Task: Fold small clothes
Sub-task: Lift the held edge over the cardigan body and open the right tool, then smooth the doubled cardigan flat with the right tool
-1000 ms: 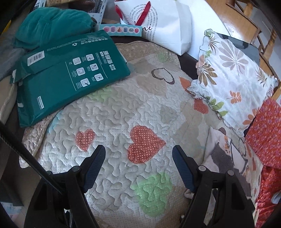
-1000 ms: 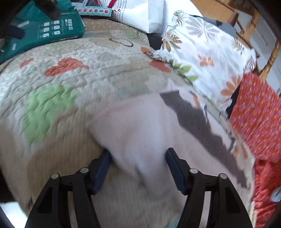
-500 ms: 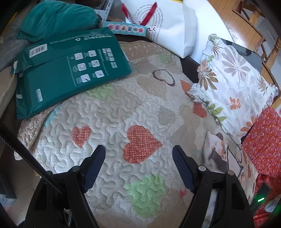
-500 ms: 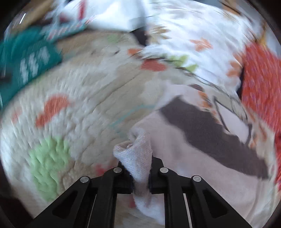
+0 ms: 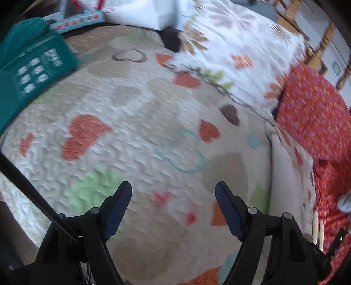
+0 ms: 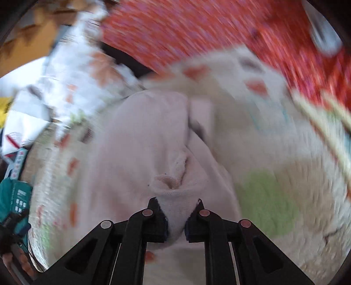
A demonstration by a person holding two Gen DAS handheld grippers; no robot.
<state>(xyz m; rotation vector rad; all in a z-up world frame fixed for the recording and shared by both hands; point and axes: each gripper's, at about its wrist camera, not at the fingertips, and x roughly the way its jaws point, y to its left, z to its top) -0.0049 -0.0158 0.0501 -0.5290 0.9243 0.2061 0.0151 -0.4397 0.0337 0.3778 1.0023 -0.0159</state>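
A small pale pink garment [image 6: 140, 140] lies bunched on the heart-patterned quilt [image 6: 267, 197]. My right gripper [image 6: 176, 216] is shut on a folded edge of it and holds the cloth lifted; the view is blurred by motion. In the left wrist view the garment [image 5: 283, 173] shows as a pale strip at the right edge of the quilt [image 5: 136, 136]. My left gripper [image 5: 173, 208] is open and empty above the quilt, left of the garment.
A floral pillow [image 5: 237, 50] and red patterned fabric [image 5: 316, 114] lie to the right. A green package [image 5: 28, 74] sits at the left, a white bag [image 5: 144, 11] at the back.
My right gripper has closed on the garment's edge and swung it round and up. My left gripper has moved right over the quilt, still open.
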